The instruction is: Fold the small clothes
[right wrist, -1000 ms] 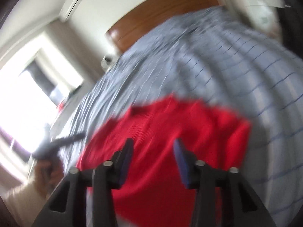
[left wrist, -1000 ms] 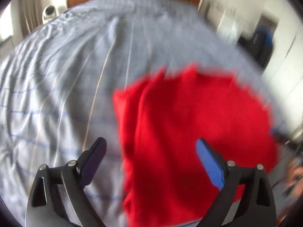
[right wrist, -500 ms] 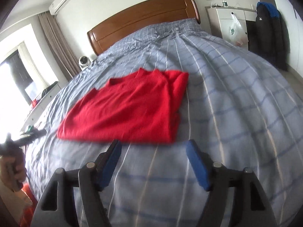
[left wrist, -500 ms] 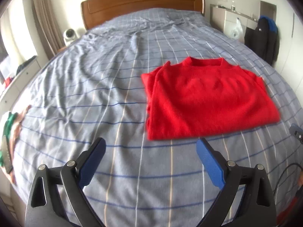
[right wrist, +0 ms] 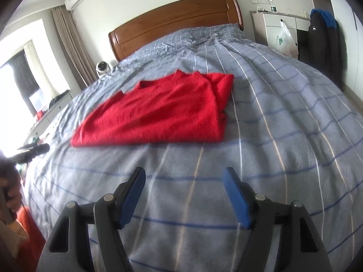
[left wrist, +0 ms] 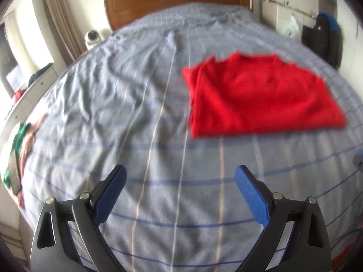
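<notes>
Now we see the folded red knit sweater [left wrist: 261, 99] lying flat on the grey-blue bed cover with its thin blue and cream check lines [left wrist: 136, 117], neckline turned toward the brown wooden headboard [right wrist: 177, 25]. From the sweater's near edge, a stretch of bare cover runs down to both of our tools, and neither one touches the garment.

Our left tool [left wrist: 180, 191] hangs above the cover on the near side of the sweater and off toward its left corner, its blue pads [left wrist: 109, 198] spread wide and released, with nothing between them but checked cloth far below.

Our right tool [right wrist: 183, 195] sits on the near side of the sweater too, under its right half, jaws released; they have just been opening, and nothing is between them. Well to the left of the sweater in the right wrist view, at the frame's edge, a hand [right wrist: 10, 195] grips the dark handle of the other tool.

Left of the sweater, at the bed's far side edge, a green and white patterned garment [left wrist: 15, 154] lies bunched. Beyond the sweater, beside the headboard, stands a small white round camera [right wrist: 102, 67].
</notes>
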